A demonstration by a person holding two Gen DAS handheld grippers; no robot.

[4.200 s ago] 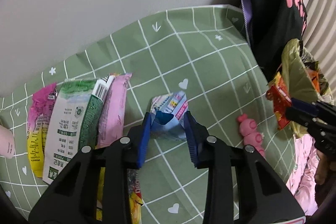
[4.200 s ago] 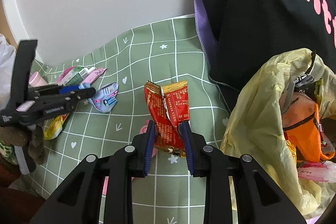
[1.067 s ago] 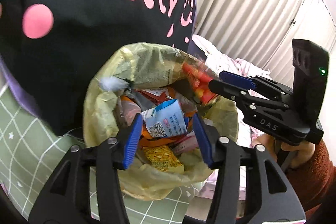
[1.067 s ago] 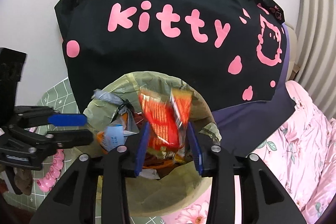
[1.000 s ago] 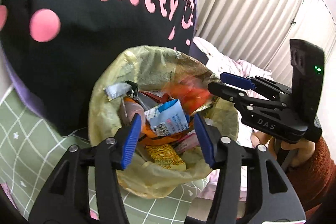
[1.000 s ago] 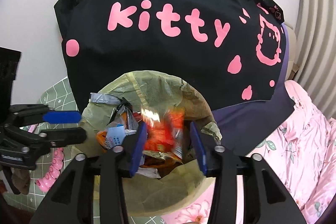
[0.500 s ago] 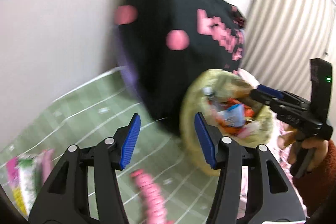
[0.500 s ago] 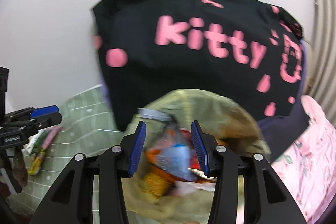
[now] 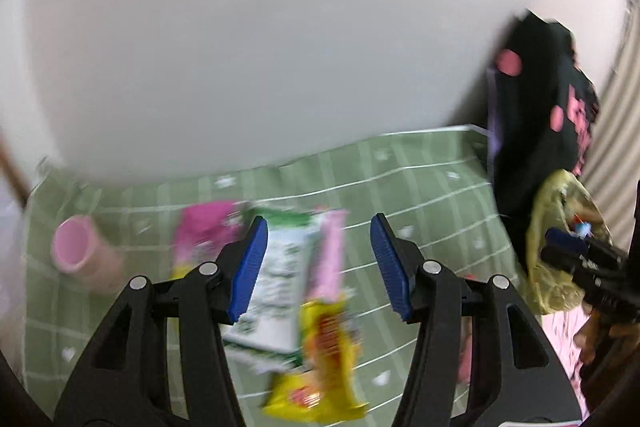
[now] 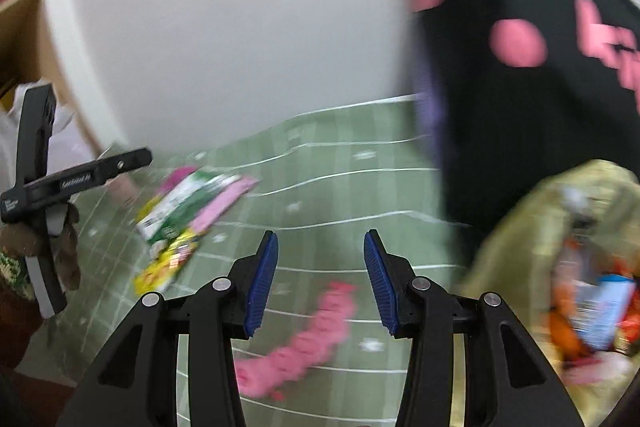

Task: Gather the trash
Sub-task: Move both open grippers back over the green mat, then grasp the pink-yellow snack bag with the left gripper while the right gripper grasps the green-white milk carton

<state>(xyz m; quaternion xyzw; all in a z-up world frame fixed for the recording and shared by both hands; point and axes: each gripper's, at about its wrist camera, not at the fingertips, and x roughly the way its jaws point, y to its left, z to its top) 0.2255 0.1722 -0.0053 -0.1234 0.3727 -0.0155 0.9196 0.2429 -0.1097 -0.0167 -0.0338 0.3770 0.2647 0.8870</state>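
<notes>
Left wrist view: our left gripper (image 9: 316,267) stands wide with nothing between its blue pads, aimed down at the wrappers (image 9: 288,279) lying overlapped on the green checked cloth (image 9: 420,179). Framed between the jaws we see a green-and-white pack, with a pale pink one against its 3 o'clock side, a magenta one at 10 o'clock, and a yellow one at 6 o'clock, nearest us. A pink cup (image 9: 76,251) lies on its side at 9 o'clock. At 3 o'clock the trash bag (image 9: 560,227) sits open below the black cushion (image 9: 540,131).

From the right wrist, our right gripper (image 10: 318,283) is likewise wide and empty. A pink toy (image 10: 304,339) lies on the cloth just below it at 6 o'clock; the wrappers are at 10 o'clock and the full bag at 3 o'clock.

We judge the wrappers light, thin, crinkly and slick, lying flat so the pads have little to catch. We would take an outer one by a raised sealed end or free edge, pinching across the film, and expect neighbours to slide along if we grab mid-pile. Everything is motion-blurred, so finer detail we cannot tell.
</notes>
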